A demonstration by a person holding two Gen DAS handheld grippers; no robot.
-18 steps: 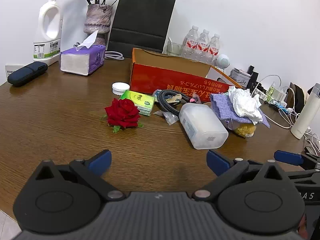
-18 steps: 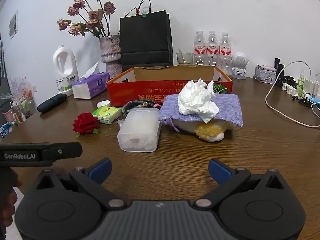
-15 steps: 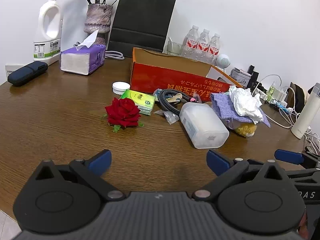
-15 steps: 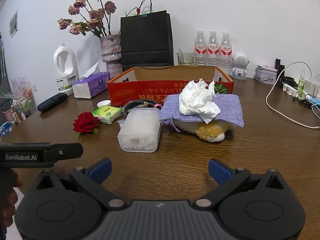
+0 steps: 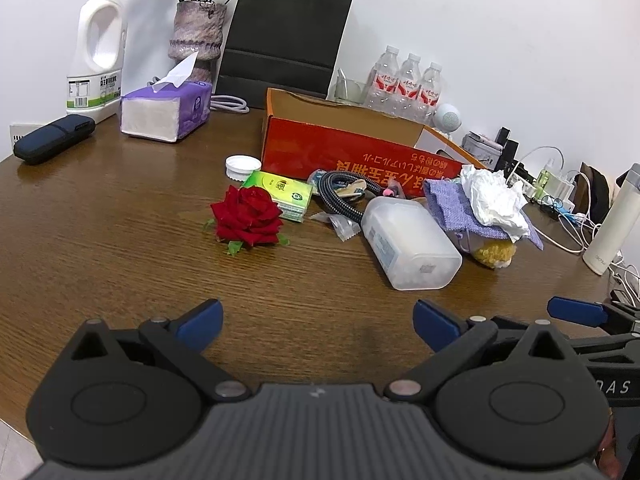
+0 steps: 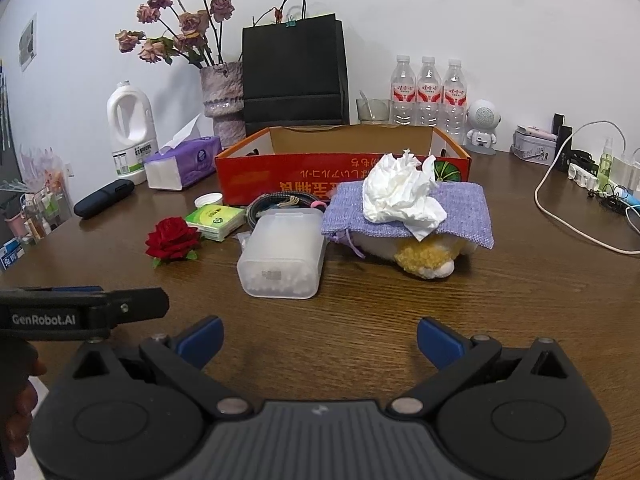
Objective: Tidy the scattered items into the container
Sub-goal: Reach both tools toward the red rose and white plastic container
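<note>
An open red cardboard box (image 5: pixel 352 156) (image 6: pixel 280 176) stands at the middle of the wooden table. In front of it lie a red rose (image 5: pixel 248 216) (image 6: pixel 172 238), a green packet (image 5: pixel 282 192) (image 6: pixel 216 220), a white lid (image 5: pixel 242 166), a coiled black cable (image 5: pixel 344 196), a frosted plastic box (image 5: pixel 412 246) (image 6: pixel 284 258), a purple cloth (image 6: pixel 460 212) over a yellow plush toy (image 6: pixel 426 260), and a crumpled tissue (image 5: pixel 494 200) (image 6: pixel 402 196). My left gripper (image 5: pixel 318 322) and right gripper (image 6: pixel 320 338) hover open near the front edge, empty.
Along the back stand a white jug (image 5: pixel 98 52), a purple tissue pack (image 5: pixel 168 104), a vase (image 5: pixel 196 36), a black paper bag (image 5: pixel 284 36), three water bottles (image 6: pixel 428 92) and a dark case (image 5: pixel 54 140). Cables and chargers (image 6: pixel 592 200) crowd the right side.
</note>
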